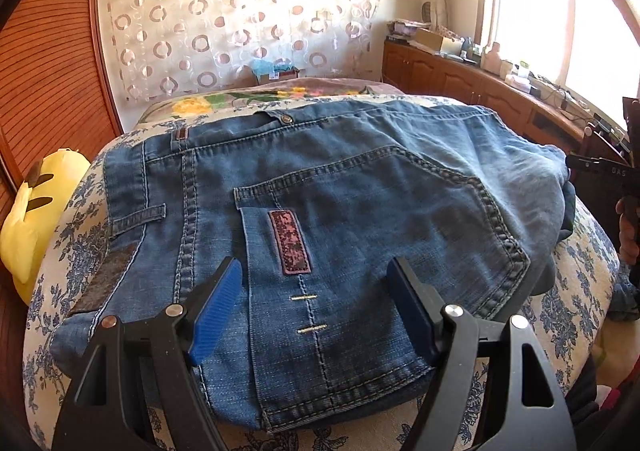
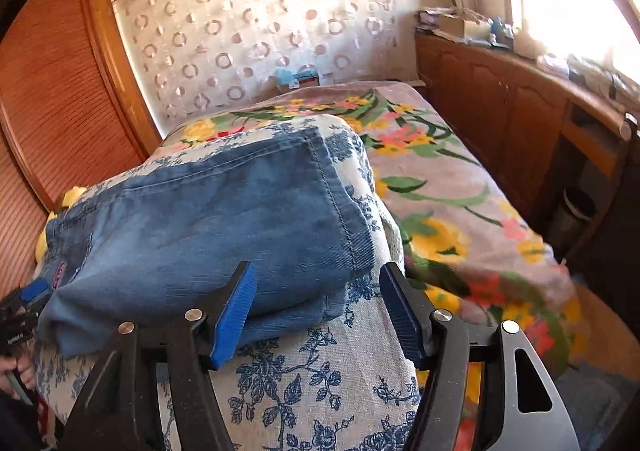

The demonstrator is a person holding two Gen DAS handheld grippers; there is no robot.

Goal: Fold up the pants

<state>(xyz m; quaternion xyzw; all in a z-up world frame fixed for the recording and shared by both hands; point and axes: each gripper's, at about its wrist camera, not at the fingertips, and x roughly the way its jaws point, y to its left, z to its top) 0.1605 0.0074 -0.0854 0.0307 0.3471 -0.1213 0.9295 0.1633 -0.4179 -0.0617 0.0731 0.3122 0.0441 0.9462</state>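
On the blue-flowered cushion [image 2: 312,383] the folded jeans [image 1: 320,219] run lengthwise left to right. Over their pocket end the left gripper [image 1: 314,307] gapes empty; over the hem end the right gripper [image 2: 318,311] does too. Layers beneath stay hidden.

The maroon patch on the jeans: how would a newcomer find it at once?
Start at the folded blue jeans lying on the blue-flowered sheet. On their back pocket, just beyond the open left tongs, sits the maroon patch. It is the only upright dark-red rectangle there.
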